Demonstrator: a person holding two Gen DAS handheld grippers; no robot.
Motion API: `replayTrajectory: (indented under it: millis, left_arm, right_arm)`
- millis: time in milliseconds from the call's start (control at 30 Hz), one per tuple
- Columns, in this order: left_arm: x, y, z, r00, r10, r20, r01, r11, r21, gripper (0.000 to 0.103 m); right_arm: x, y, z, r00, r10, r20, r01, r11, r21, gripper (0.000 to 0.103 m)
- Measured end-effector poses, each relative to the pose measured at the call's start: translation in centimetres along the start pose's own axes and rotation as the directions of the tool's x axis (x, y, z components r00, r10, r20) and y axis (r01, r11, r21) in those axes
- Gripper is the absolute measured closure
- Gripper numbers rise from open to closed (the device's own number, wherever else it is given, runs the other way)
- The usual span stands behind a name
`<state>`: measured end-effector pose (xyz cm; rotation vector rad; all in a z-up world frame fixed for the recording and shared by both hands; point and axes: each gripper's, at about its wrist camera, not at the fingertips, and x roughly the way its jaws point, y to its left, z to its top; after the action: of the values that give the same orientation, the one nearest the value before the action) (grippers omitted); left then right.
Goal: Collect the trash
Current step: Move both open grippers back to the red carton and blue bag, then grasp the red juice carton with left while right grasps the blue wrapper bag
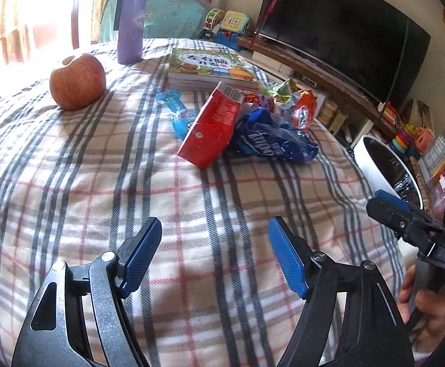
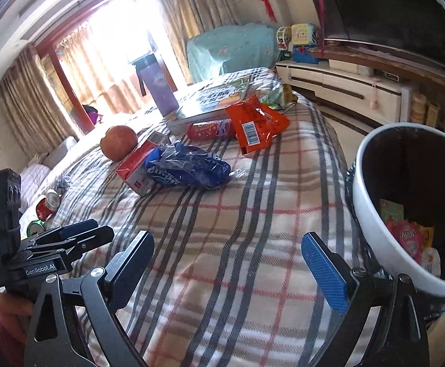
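Observation:
Trash lies in a pile on the plaid bedspread (image 1: 161,214): a red carton (image 1: 213,128), a crumpled blue wrapper (image 1: 271,137), an orange wrapper (image 1: 305,110), a green packet (image 1: 283,90) and a light blue wrapper (image 1: 176,113). The right wrist view shows the same carton (image 2: 133,165), blue wrapper (image 2: 188,165), orange wrapper (image 2: 256,122) and a red packet (image 2: 210,130). A white bin (image 2: 375,229) with wrappers inside stands at the bed's right edge. My left gripper (image 1: 214,257) is open and empty, short of the pile. My right gripper (image 2: 228,263) is open and empty beside the bin.
An apple (image 1: 77,81), a purple bottle (image 1: 130,24) and a children's book (image 1: 207,65) sit on the bed behind the trash. A TV (image 1: 344,30) on a low cabinet runs along the right. Cans (image 2: 48,205) lie at the bed's left.

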<state>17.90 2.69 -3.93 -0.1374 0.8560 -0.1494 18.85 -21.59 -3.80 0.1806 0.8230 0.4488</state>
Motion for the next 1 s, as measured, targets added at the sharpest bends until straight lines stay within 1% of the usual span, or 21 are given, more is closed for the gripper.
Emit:
replayTrajectory:
  millis: [167,333,500,667,767,833,933,967,1000]
  left_arm:
    - [0.8,0.5,0.9,1.000,0.014,-0.005,-0.014,1.000,0.018,0.029]
    - [1.7,1.0,2.3,1.000,0.020,-0.008,-0.020,0.998,0.053,0.029]
    - [3.0,1.4,3.8,0.999,0.033,-0.004,-0.032,0.996,0.088,0.029]
    - [4.0,1.7,4.8,0.998,0.059,0.018,-0.061,0.992,0.113,0.029]
    - [4.2,1.8,5.2,0.998,0.048,0.027,-0.051,0.992,0.118,0.029]
    - [4.5,1.6,5.5,0.998,0.054,0.035,-0.059,0.989,0.133,0.030]
    - [4.9,1.3,5.8,0.998,0.045,0.035,-0.050,0.987,0.150,0.037]
    - [5.0,1.1,5.8,0.999,0.038,0.033,-0.043,0.987,0.155,0.042]
    - [5.1,1.0,5.9,0.999,0.032,0.031,-0.037,0.986,0.160,0.048]
  right_arm:
    - [1.1,0.4,1.0,1.000,0.018,-0.015,-0.019,0.999,-0.048,0.005]
    - [2.5,1.3,2.1,0.999,0.031,-0.036,-0.035,0.991,-0.128,0.005]
    - [4.3,2.8,3.1,0.997,0.044,-0.059,-0.056,0.972,-0.227,0.005]
    - [6.4,3.5,4.1,0.993,0.060,-0.099,-0.085,0.957,-0.276,0.005]
    - [7.6,3.9,4.6,0.992,0.058,-0.114,-0.091,0.946,-0.310,0.006]
    - [8.1,4.0,4.8,0.991,0.060,-0.120,-0.096,0.942,-0.323,0.007]
    - [8.9,4.0,5.0,0.990,0.065,-0.128,-0.104,0.937,-0.334,0.007]
    - [9.2,3.8,5.1,0.989,0.070,-0.132,-0.109,0.940,-0.323,0.011]
    - [9.3,3.7,5.2,0.988,0.072,-0.135,-0.111,0.943,-0.314,0.022]
